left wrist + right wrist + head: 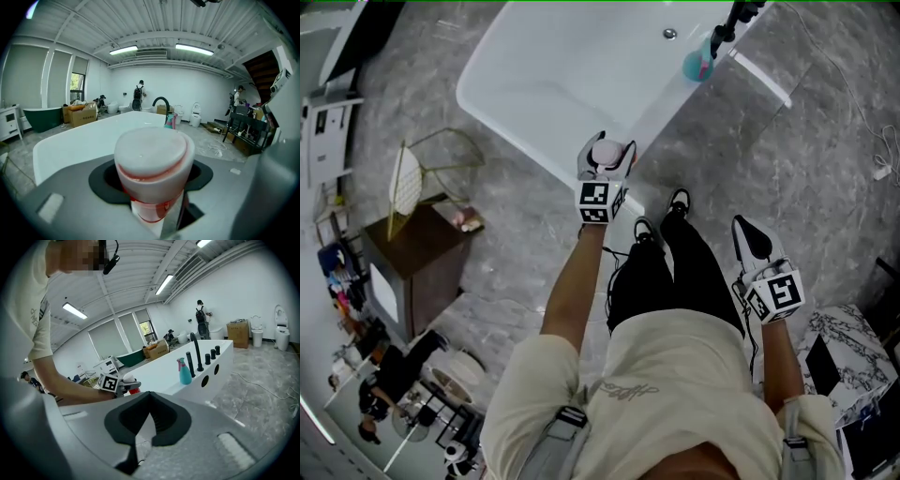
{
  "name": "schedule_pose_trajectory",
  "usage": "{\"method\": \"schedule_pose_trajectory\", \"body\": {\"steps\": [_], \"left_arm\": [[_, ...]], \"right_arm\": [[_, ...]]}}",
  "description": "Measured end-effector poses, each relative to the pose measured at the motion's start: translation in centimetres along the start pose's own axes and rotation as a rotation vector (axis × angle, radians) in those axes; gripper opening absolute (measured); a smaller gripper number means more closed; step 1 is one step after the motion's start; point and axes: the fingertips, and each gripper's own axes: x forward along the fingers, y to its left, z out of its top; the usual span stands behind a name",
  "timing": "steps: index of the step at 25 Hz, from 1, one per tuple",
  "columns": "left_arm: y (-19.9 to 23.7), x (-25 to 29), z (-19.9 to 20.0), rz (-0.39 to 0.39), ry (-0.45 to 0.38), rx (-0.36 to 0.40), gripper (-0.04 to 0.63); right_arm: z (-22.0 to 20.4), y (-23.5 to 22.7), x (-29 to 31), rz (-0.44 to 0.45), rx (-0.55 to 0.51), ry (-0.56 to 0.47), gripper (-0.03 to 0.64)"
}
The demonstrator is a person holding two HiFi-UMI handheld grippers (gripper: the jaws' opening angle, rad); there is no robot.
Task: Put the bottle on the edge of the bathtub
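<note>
At glossy white bathtub [562, 75] rim, left gripper [607, 161] jaws gripping round-capped bottle [152, 164], right gripper [749, 240] jaws closed

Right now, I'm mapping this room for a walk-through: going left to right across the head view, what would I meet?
Wooden cabinet → left gripper holding the bottle → teal spray bottle → right gripper.

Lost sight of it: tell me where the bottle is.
Head view, centre: the left hand-held gripper clamps the bottle over the near rim of the bathtub.
</note>
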Motion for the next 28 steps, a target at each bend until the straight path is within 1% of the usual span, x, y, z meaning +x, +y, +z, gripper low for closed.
{"method": "schedule_pose_trajectory", "body": {"steps": [3,9,14,22,28], "left_arm": [[-0.3,0.6,0.2,-0.01,-0.001,0.036,0.302],[-0.4,1.3,0.1,-0.017,0.018,0.045,0.304],[-1.1,1.3,-0.4,-0.021,0.036,0.108,0.305],[-1.7,0.5,-1.2,-0.022,0.063,0.122,0.305],[-1.7,0.5,-1.0,-0.031,0.056,0.128,0.31]], "right_arm": [[-0.4,-0.2,0.4,0.009,0.027,0.008,0.002],[-0.6,-0.7,0.8,0.019,0.035,0.018,0.002],[-0.4,-1.0,1.1,0.022,0.045,0.013,0.002],[-0.2,-0.1,1.9,0.044,0.045,0.001,0.002],[-0.2,0.4,1.9,0.045,0.037,0.0,0.002]]}}
